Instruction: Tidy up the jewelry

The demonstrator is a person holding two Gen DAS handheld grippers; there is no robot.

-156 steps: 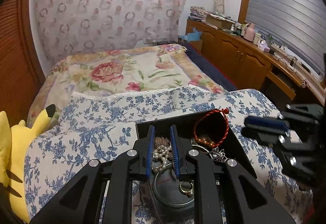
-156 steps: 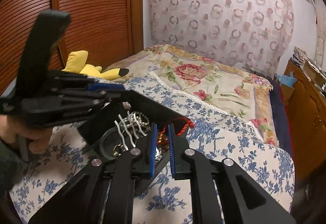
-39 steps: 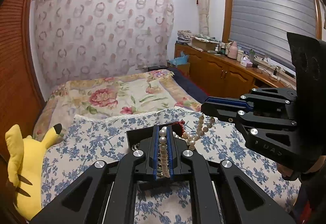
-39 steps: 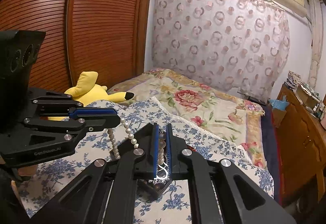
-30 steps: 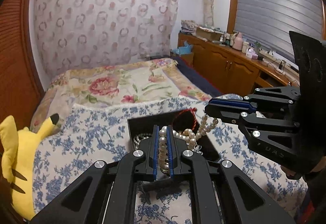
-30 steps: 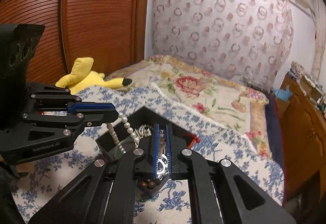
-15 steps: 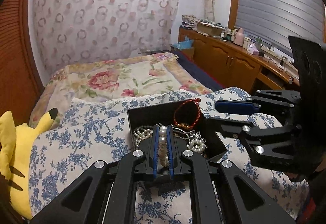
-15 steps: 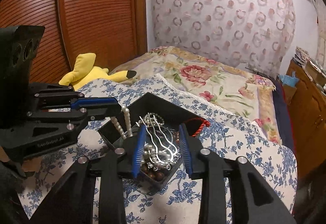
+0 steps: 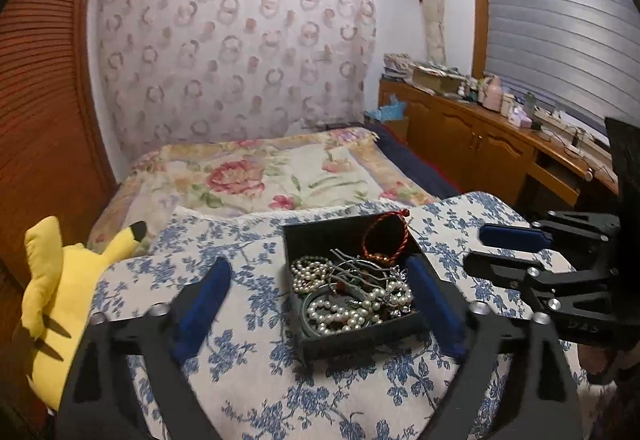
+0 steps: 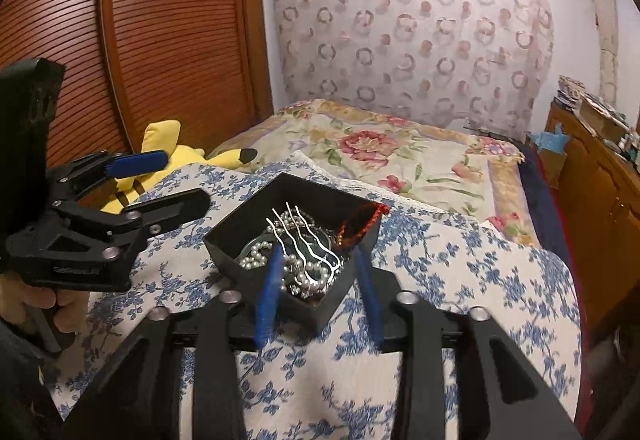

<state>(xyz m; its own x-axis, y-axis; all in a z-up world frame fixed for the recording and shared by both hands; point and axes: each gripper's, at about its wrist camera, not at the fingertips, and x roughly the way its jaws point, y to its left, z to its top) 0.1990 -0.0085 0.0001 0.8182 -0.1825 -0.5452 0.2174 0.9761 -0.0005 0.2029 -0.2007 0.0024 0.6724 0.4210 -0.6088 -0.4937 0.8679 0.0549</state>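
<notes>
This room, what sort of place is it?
Most likely a home bedroom: a bed with a floral cover, a yellow plush toy beside it, and a wooden sideboard under a shuttered window.

Dim warm indoor light, soft shadows, fisheye-bent edges, dark corners, slight motion blur

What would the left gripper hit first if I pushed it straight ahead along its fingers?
Most likely the black jewelry box on the floral cloth. The left gripper, whose jaws have just been opening and hold nothing, points down at the box's near wall, with the pearl necklace just behind. Depth is uncertain.
</notes>
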